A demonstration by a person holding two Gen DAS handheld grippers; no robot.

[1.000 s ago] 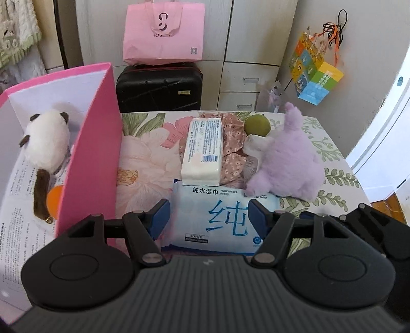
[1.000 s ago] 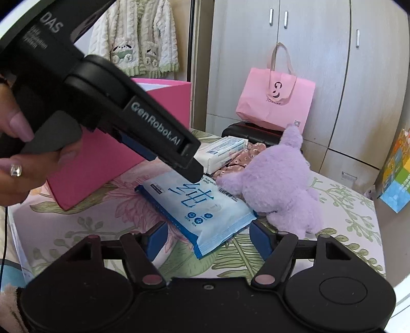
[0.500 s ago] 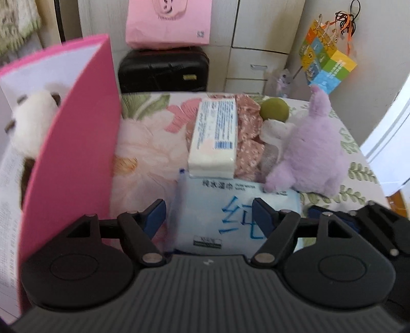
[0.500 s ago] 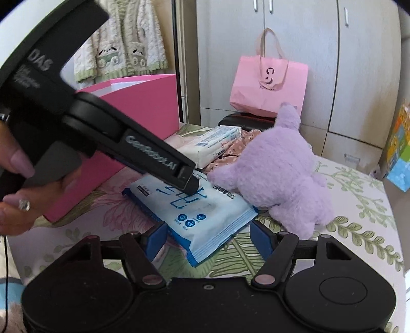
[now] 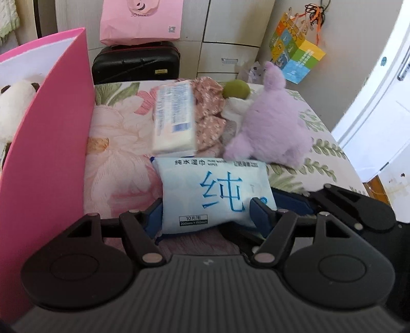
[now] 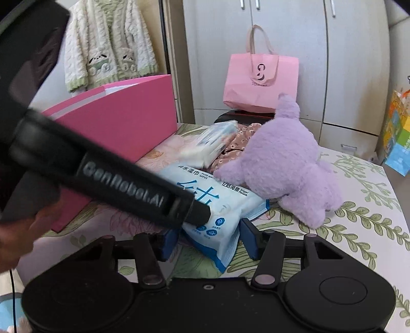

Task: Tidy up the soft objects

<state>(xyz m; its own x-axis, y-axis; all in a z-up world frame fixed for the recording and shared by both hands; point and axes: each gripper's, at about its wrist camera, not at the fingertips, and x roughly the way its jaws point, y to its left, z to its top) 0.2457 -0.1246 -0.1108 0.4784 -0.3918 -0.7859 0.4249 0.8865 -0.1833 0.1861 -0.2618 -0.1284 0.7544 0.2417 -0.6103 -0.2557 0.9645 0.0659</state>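
A blue and white pack of wet wipes [image 5: 212, 192] lies on the floral table. My left gripper [image 5: 207, 215] is open, with a finger on each side of the pack's near end. The pack also shows in the right wrist view [image 6: 220, 207]. My right gripper [image 6: 208, 242] is open just before the pack's corner, beside the left gripper's body. A purple plush toy [image 5: 269, 128] sits right of the pack, touching it. A white tissue pack [image 5: 174, 117] lies behind on patterned cloth [image 5: 210, 115]. A white and brown plush [image 5: 12, 110] lies in the pink box [image 5: 51, 133].
A green ball [image 5: 235, 89] sits behind the purple plush. A black suitcase [image 5: 135, 62] and a pink bag [image 5: 141, 20] stand behind the table. A colourful box [image 5: 297, 53] hangs at the right wall. The table's right edge [image 5: 356, 174] is near.
My left gripper has moved forward and right, so its fingers now straddle the wipes pack. My right gripper has come closer to the pack. The pink box has slid left in view.
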